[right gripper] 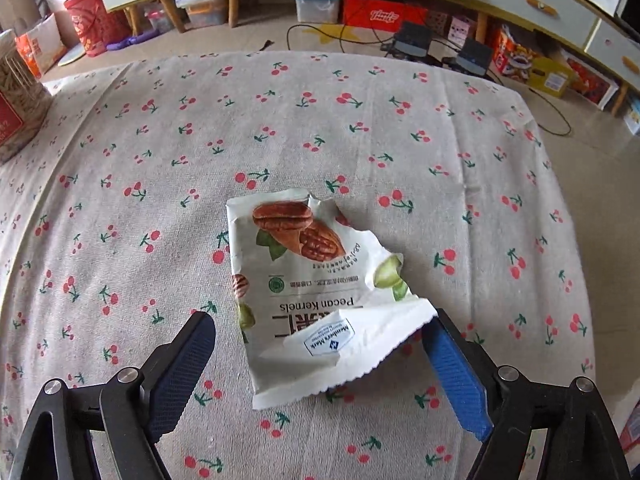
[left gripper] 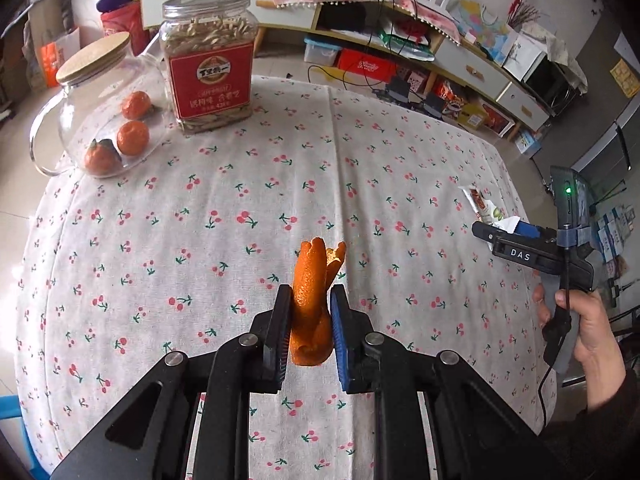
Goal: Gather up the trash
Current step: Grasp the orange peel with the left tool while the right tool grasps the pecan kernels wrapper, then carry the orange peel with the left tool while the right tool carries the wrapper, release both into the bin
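Tabletop (left gripper: 360,140) under a cherry-print cloth carries everything I see. At its far left corner stand a glass jug (left gripper: 100,120) holding three tangerines and, just beside it, a clear seed jar (left gripper: 210,60) with a red label. My right tongs (right gripper: 320,364) are spread wide, empty, their fingers either side of a torn white pecan wrapper (right gripper: 304,292) lying flat near the right edge. My left tongs (left gripper: 310,332) are clamped on a curl of orange peel (left gripper: 312,288), held upright above the near middle of the cloth.
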Demonstrator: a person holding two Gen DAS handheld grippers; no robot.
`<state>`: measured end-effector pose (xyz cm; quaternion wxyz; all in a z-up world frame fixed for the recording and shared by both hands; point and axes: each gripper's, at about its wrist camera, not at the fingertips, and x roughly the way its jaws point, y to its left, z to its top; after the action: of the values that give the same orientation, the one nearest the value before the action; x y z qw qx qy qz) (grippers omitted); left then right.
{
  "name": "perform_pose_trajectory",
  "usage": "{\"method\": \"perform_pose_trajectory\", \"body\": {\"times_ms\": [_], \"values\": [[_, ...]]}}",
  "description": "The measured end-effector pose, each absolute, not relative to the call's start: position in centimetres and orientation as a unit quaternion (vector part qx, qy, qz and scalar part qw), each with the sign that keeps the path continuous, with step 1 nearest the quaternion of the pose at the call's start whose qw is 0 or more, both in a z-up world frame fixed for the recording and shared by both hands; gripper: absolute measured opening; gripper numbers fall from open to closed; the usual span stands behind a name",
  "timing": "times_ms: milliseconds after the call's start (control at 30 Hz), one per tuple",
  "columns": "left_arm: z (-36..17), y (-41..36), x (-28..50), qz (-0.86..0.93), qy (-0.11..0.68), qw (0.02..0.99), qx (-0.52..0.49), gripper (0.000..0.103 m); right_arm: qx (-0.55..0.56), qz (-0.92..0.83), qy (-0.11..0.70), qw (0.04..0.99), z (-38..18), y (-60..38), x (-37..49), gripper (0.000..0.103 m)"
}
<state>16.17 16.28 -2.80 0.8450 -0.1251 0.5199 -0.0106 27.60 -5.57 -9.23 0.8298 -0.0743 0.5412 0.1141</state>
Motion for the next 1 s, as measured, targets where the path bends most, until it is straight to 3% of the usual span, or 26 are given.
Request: {"method": "perform_pose_trajectory", "body": {"times_ms": [300, 600, 833, 1000], "values": [[-2.7, 16.6, 15.8, -0.012, 0.521, 0.843, -0.132, 0.02, -0.087, 0.129, 0.521, 0.839, -10.3, -4.3, 28.2, 0.087], [-2.3, 16.0, 15.7, -0.02, 0.518, 0.845, -0.132, 0.02, -0.092, 0.15, 0.513, 0.84, -9.4, -3.1, 27.3, 0.052], [-1.7, 15.0, 15.6, -0.031, 0.513, 0.848, -0.131, 0.02, -0.076, 0.162, 0.507, 0.843, -8.0, -3.7, 25.7, 0.042], [-1.5, 14.3, 15.1, -0.039, 0.51, 0.85, -0.128, 0.02, -0.066, 0.168, 0.504, 0.845, -6.5, -4.2, 24.1, 0.041]]}}
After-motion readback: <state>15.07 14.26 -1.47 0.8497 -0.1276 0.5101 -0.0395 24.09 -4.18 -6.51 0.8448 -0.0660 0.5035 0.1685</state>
